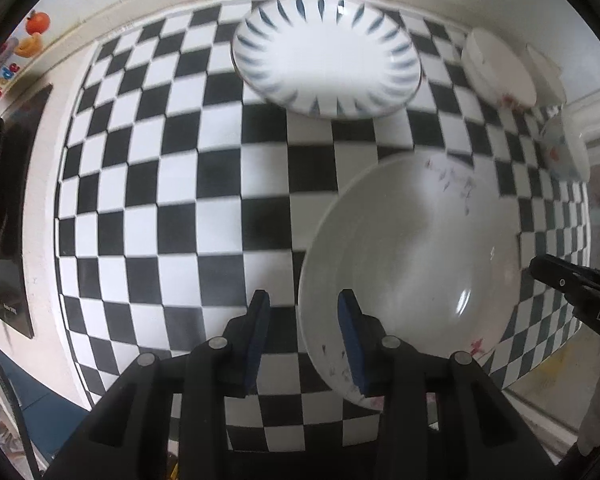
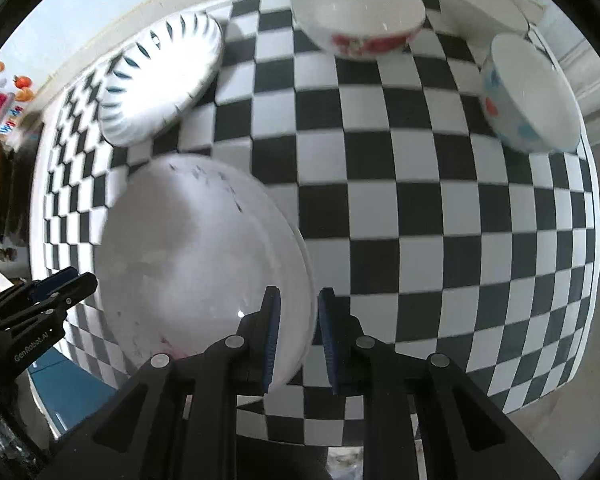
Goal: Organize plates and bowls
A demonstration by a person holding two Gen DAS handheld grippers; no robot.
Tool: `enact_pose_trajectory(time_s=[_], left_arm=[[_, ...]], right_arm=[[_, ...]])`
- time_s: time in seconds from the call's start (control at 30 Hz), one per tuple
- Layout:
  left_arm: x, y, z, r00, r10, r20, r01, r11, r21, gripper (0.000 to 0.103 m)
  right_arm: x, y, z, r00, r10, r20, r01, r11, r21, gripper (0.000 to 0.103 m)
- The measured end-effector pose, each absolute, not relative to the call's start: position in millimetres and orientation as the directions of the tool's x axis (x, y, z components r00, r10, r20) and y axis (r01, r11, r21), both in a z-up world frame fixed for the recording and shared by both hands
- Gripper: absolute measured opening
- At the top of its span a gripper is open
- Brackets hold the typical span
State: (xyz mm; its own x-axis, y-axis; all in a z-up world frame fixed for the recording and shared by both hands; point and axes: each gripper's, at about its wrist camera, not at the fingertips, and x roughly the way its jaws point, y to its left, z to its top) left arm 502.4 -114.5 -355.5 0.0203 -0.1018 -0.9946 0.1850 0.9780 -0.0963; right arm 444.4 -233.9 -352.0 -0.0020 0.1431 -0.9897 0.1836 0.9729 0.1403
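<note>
A large white plate with faint floral marks lies on the checkered cloth. My left gripper straddles its left rim with a gap on both sides; it is open. My right gripper straddles the plate's right rim, its pads close around the edge but with a gap still showing. A blue-striped plate lies farther back, also in the right wrist view. A red-flowered bowl, a plain white bowl and a blue-and-red patterned bowl stand at the back right.
The checkered cloth covers a table with a cream border. A dark object sits off the table's left edge. The right gripper's tip shows in the left wrist view; the left gripper shows in the right wrist view.
</note>
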Motion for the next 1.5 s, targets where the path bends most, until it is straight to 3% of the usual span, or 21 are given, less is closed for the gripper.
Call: enact_pose_trajectory(time_s=[0.1,0.17,0.23,0.37,0.6,1.1,1.33,1.5], left_arm=[[517,-112,-346,0.050,-0.123,-0.991,0.164,0.980,-0.113,0.035],[529,-110,-345,0.057,-0.136,-0.989,0.160,0.979,-0.126,0.036],[545,-106,-344,0.073,-0.138,-0.988,0.147,0.981,-0.127,0.036],[577,-101,-347,0.094,-0.139,-0.986,0.111,0.985,-0.129,0.036],[639,-78,-367,0.069,-0.155,-0.985,0.055,0.987,-0.152,0.036],[721,-83,-429,-0.067,-0.235,-0.970,0.083,0.967,-0.240,0.035],[724,-94,-432,-0.062,-0.223,-0.973,0.122,0.966,-0.229,0.033],[720,-91,-429,-0.045,-0.214,-0.976,0.127,0.968,-0.218,0.027]], right_arm=[[459,-232,-344,0.016,0.173,-0.985,0.176,0.969,0.173,0.024],[473,-232,-343,0.029,0.191,-0.981,0.178,0.965,0.193,0.044],[487,-231,-342,0.045,0.225,-0.973,0.193,0.954,0.230,0.052],[516,-230,-346,0.069,0.310,-0.948,0.218,0.923,0.318,0.057],[574,-219,-360,0.098,0.372,-0.923,0.251,0.888,0.385,0.057],[669,-212,-430,0.038,0.345,-0.938,0.295,0.893,0.340,0.055],[672,-197,-442,0.025,0.311,-0.950,0.279,0.911,0.305,0.025],[668,-192,-441,0.050,0.270,-0.962,0.256,0.927,0.273,0.023]])
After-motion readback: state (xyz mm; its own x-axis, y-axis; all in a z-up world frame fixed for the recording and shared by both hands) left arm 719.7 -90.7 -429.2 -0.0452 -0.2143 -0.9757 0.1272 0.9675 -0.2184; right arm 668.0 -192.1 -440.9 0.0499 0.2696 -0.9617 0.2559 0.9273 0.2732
